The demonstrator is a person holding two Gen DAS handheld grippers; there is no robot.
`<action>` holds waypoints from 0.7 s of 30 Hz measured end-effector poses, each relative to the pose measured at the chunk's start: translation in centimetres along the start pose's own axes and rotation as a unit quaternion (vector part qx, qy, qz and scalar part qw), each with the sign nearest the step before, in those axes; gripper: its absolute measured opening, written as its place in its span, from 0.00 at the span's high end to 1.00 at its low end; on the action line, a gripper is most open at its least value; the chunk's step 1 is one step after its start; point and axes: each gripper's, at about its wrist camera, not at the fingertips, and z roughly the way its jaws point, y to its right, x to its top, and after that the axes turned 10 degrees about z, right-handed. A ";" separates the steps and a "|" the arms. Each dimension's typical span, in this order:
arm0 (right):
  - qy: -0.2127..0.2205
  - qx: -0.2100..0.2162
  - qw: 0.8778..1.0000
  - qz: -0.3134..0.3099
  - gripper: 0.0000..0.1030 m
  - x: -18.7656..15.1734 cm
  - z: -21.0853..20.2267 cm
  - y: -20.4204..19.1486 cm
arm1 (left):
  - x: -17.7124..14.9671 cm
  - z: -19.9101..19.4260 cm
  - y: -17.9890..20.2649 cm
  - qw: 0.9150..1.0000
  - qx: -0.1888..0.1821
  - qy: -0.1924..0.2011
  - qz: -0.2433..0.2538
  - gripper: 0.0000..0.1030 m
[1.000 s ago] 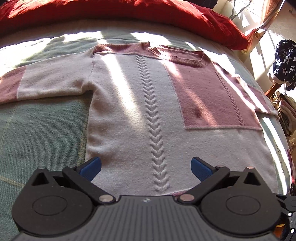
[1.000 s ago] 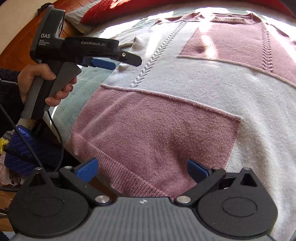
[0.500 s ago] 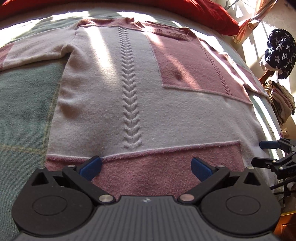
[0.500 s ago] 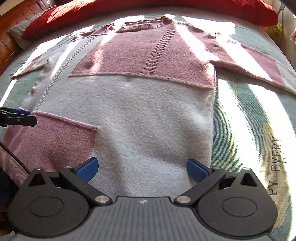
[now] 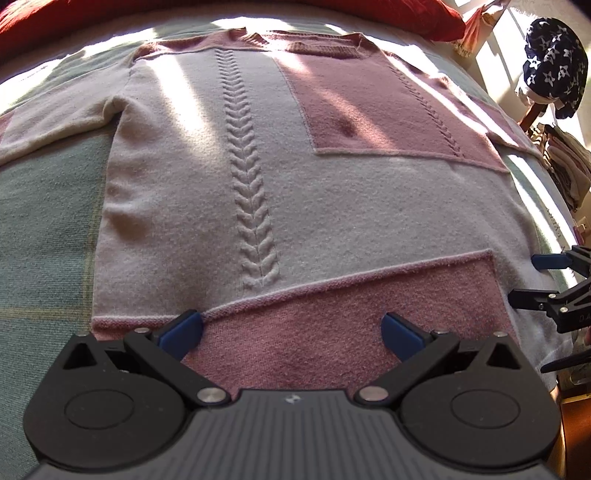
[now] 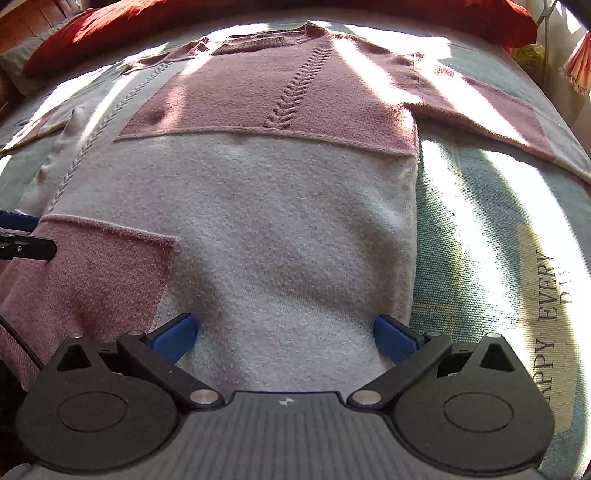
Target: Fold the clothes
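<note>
Nearby, red pillow (image 6: 155, 26) behind sweater (image 6: 280, 206)

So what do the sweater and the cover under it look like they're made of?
Sweater: soft, fuzzy knit, probably wool or a blend, judging by the raised cable braid, ribbed collar and matte nap. Bed cover: flat woven cloth, likely cotton, with visible weave and printed lettering.

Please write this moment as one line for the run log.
stage: pre-grasp | sweater: flat on bed, unfolded | left gripper: open over pink hem | right gripper: open over white hem
</note>
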 end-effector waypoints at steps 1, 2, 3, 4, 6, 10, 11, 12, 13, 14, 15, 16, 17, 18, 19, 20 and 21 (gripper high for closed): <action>-0.001 -0.002 1.000 -0.003 0.00 0.0 0.0 -0.1 | 0.0 0.0 0.1 1.000 0.003 0.002 0.000 0.01; -0.001 -0.005 1.000 -0.004 0.00 0.1 0.0 -0.3 | -0.1 0.0 0.2 1.000 0.006 0.005 0.000 0.01; -0.001 -0.007 1.000 -0.004 0.00 0.1 0.0 -0.3 | -0.2 0.0 0.3 1.000 0.008 0.008 0.000 0.01; -0.001 -0.007 1.000 -0.005 0.00 0.1 0.0 -0.4 | -0.3 -0.1 0.4 1.000 0.011 0.011 0.000 0.01; -0.003 -0.007 1.000 -0.009 0.00 0.2 -0.2 -0.4 | -0.4 -0.2 0.6 1.000 0.017 0.015 0.003 0.01; 0.009 -0.012 1.000 -0.010 0.00 0.3 -1.5 -0.7 | -0.2 -0.7 1.6 0.999 0.034 0.010 0.012 0.01; 0.014 -0.017 1.000 -0.012 0.00 0.2 -1.9 -0.8 | -0.4 -0.8 2.0 0.999 0.034 0.007 0.018 0.01; 0.018 -0.023 0.999 -0.014 0.00 0.2 -2.3 -0.8 | -0.6 -0.9 2.3 0.999 0.034 0.004 0.024 0.01; 0.025 -0.033 0.999 -0.020 0.00 0.1 -2.6 -0.9 | -0.7 -1.0 2.6 0.999 0.034 0.001 0.030 0.01; 0.030 -0.044 0.998 -0.024 0.00 0.0 -2.8 -0.8 | -0.9 -1.1 3.0 0.999 0.034 -0.002 0.036 0.01; 0.031 -0.060 0.997 -0.025 0.00 -0.1 -2.9 -0.5 | -1.1 -1.2 3.3 0.999 0.033 -0.005 0.042 0.01; 0.026 -0.076 0.996 -0.026 0.00 -0.2 -2.6 -0.1 | -1.2 -1.3 3.7 0.998 0.033 -0.008 0.048 0.01; 0.020 -0.091 0.995 -0.027 0.00 -0.4 -2.3 0.3 | -1.4 -1.4 4.0 0.998 0.033 -0.011 0.054 0.01; 0.015 -0.106 0.994 -0.025 0.00 -0.5 -1.9 0.8 | -1.6 -1.5 4.4 0.998 0.033 -0.013 0.059 0.01; 0.008 -0.109 0.994 -0.023 0.00 -0.7 -1.6 1.3 | -1.8 -1.3 4.4 0.997 0.035 -0.017 0.061 0.01; 0.001 -0.104 0.995 -0.015 0.00 -0.6 -1.5 2.0 | -2.1 -1.0 4.4 0.997 0.037 -0.021 0.061 0.01; -0.004 -0.098 0.995 -0.009 0.00 -0.6 -1.5 2.5 | -2.1 -1.0 4.4 0.997 0.038 -0.021 0.060 0.01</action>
